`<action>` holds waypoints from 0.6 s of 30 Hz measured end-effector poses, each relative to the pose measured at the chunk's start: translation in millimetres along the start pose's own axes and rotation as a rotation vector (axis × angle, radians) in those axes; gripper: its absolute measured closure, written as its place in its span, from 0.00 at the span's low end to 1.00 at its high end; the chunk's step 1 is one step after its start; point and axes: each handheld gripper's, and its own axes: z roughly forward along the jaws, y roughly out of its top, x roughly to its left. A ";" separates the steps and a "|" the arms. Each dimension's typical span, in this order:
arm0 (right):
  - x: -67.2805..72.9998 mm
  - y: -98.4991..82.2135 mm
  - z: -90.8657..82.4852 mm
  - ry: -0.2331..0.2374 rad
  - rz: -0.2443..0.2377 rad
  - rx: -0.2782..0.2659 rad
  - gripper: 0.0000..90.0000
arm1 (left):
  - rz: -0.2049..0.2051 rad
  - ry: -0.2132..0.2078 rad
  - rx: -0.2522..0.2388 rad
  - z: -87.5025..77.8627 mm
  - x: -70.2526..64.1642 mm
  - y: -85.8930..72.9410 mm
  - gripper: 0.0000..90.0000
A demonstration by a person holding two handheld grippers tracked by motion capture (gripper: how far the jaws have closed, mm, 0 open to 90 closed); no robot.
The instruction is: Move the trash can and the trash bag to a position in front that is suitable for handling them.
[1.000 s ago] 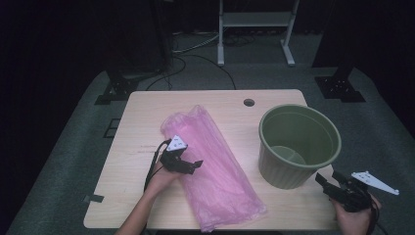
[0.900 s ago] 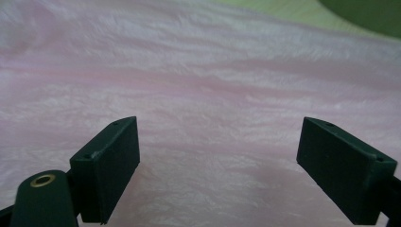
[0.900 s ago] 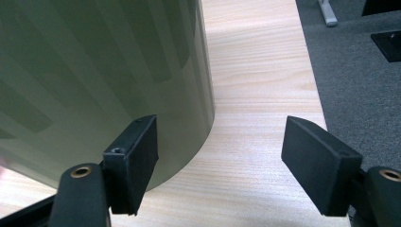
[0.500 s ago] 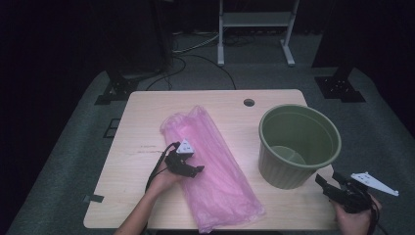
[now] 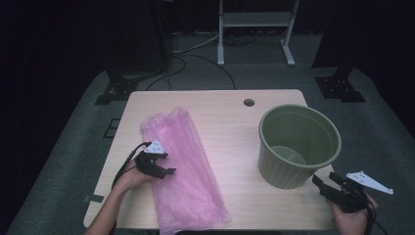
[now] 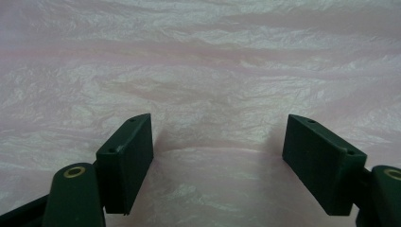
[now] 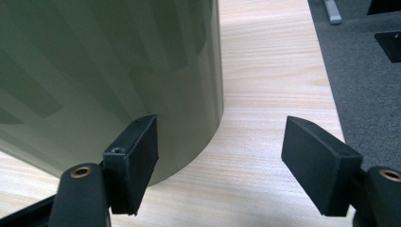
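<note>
Over the pink bag [image 5: 183, 166], the left gripper [image 5: 164, 171] is held with jaws apart, nothing clamped; the right gripper [image 5: 325, 183], also gaping, is held near the green bin [image 5: 298, 147].

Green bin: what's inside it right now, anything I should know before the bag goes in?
In the high view the green bin stands upright and open, its ribbed inner wall and a pale patch of floor bare. The near rim hides the front part of the floor. The pink bag lies flat on the table.

Both tongs are black — the left tongs [image 5: 164, 171] and right tongs [image 5: 327, 182] each carry a pale grey three-cornered plate, flat rectangular pads [image 6: 127, 158] and brass-ringed pivots — black cables trail behind.
</note>
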 end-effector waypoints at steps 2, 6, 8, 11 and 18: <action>0.8 0.1 0.4 0.001 0.000 0.002 0.30 | -0.012 0.001 -0.006 -3.5 3.6 -4.2 0.27; 0.9 0.8 0.6 0.002 -0.001 0.002 0.30 | -0.026 0.001 -0.023 -15.8 13.7 -19.1 0.27; -1.3 3.0 -0.5 -0.003 0.002 -0.003 0.30 | -0.026 0.008 -0.023 -20.8 16.3 -24.5 0.27; -7.3 8.9 -1.9 -0.027 0.000 -0.016 0.30 | -0.017 0.009 -0.018 -26.3 17.5 -30.3 0.27; -35.8 25.1 19.9 -0.048 0.066 -0.003 0.30 | -0.022 0.020 0.008 -37.7 20.2 -39.5 0.27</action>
